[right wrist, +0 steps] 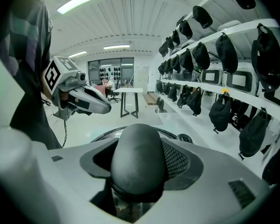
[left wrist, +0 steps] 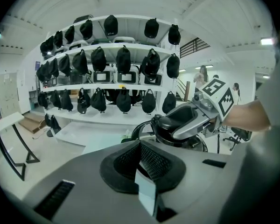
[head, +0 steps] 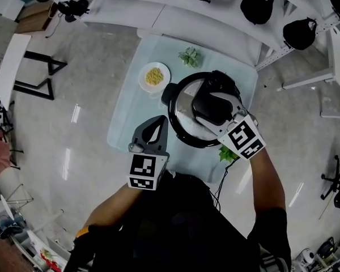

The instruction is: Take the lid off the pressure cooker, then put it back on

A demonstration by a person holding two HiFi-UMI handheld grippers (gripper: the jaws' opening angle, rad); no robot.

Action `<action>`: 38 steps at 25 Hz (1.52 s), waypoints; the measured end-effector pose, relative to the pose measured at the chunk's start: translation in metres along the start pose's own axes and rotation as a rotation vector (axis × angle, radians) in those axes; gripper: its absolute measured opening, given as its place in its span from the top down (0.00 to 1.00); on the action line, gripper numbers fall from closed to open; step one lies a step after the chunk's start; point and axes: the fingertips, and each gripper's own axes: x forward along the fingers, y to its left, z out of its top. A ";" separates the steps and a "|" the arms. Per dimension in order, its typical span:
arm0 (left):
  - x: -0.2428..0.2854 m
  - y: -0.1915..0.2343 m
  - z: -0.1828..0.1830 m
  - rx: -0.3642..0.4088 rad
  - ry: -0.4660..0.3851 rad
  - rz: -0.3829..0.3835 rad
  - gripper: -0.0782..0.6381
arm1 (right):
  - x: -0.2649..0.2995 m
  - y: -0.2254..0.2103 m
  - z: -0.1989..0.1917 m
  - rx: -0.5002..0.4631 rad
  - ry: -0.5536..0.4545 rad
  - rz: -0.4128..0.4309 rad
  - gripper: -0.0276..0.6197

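1. We see a pale table (head: 124, 118) on a glossy floor. Toward its far-left corner stands a white plate (head: 142, 79) with a heap of yellow food (head: 153, 76) in its middle.
2. The left gripper (head: 160, 121) hangs over the near-left edge of the table, just beside the cooker's left side and clear of it. Its jaws are pressed together with nothing in the black padded hollow between them. A sliver of the table shows through that hollow in the left gripper view. Its marker cube (head: 143, 171) sits nearer the person.
3. A small green plant (head: 190, 56) stands at the far edge, just behind the cooker.
4. The pressure cooker (head: 178, 130) takes up the right half of the table, its black rim reaching close to the right edge.
5. The steel lid (head: 183, 107) lies over the pot, inside the black rim. We cannot tell whether it is seated or raised a little.
6. The right gripper (head: 211, 107) reaches in from the near-right corner and is over the lid's middle. The right gripper view shows its jaws pinching the lid's rounded black knob (right wrist: 137, 160), which fills the padded hollow.
7. A second sprig of green leaves (head: 228, 153) lies at the near-right corner, partly under the right gripper's marker cube (head: 245, 139).
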 end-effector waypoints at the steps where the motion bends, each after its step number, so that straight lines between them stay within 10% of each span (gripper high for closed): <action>1: -0.001 0.001 0.000 -0.001 0.000 0.002 0.88 | 0.000 0.000 0.000 -0.006 0.000 0.006 0.50; 19: -0.009 0.001 -0.003 0.001 0.006 0.014 0.88 | -0.001 0.006 0.001 -0.060 -0.019 0.113 0.50; 38: -0.006 0.006 0.000 0.012 -0.010 -0.051 0.88 | 0.002 -0.008 0.000 0.204 0.079 -0.275 0.50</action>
